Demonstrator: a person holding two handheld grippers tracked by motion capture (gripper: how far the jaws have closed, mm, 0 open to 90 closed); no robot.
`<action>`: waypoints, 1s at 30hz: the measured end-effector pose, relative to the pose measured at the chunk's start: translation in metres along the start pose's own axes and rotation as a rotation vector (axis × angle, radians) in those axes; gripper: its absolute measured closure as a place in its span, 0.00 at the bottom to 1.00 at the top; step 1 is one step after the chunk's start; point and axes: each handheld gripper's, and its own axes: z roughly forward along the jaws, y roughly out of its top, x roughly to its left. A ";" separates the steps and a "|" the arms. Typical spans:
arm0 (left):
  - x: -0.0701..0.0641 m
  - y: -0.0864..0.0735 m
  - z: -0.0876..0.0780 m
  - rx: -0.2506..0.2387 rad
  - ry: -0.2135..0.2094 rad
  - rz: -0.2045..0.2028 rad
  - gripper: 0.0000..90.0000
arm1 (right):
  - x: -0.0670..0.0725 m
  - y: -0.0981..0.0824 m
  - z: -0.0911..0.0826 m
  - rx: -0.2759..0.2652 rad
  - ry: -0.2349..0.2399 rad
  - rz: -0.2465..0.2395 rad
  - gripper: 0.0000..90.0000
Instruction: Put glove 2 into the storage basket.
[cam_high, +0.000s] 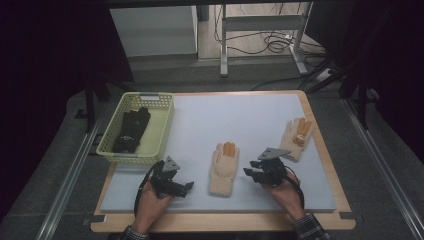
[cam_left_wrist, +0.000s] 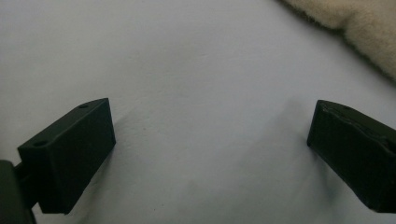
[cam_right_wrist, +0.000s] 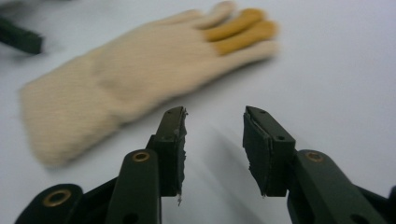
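Observation:
A cream glove (cam_high: 223, 169) with orange fingertips lies flat in the middle of the pale mat (cam_high: 240, 115). A second cream glove (cam_high: 296, 137) lies at the right, close to the mat's edge. My left gripper (cam_high: 186, 189) hovers just left of the middle glove, jaws wide open over bare mat (cam_left_wrist: 210, 144); the glove's cuff (cam_left_wrist: 359, 28) shows at the upper right of the left gripper view. My right gripper (cam_high: 248, 174) sits just right of the same glove. Its jaws (cam_right_wrist: 214, 121) stand partly open with nothing between them, and the glove (cam_right_wrist: 140, 60) lies ahead and to the left.
A yellow plastic basket (cam_high: 160, 130) stands at the mat's back left corner with black gloves (cam_high: 131, 130) inside. The mat rests on a wooden board (cam_high: 320, 150). Beyond the table are metal frame legs and cables on the floor.

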 end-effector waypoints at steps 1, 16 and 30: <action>0.000 0.000 0.000 0.000 0.000 0.000 0.01 | -0.006 0.000 -0.004 -0.006 -0.013 0.012 0.63; 0.000 0.000 0.000 0.000 0.000 0.000 0.01 | -0.108 -0.009 -0.057 -0.014 -0.239 0.154 0.59; 0.000 0.000 0.000 0.000 0.000 -0.001 0.01 | -0.162 -0.024 -0.057 0.010 -0.353 0.213 0.45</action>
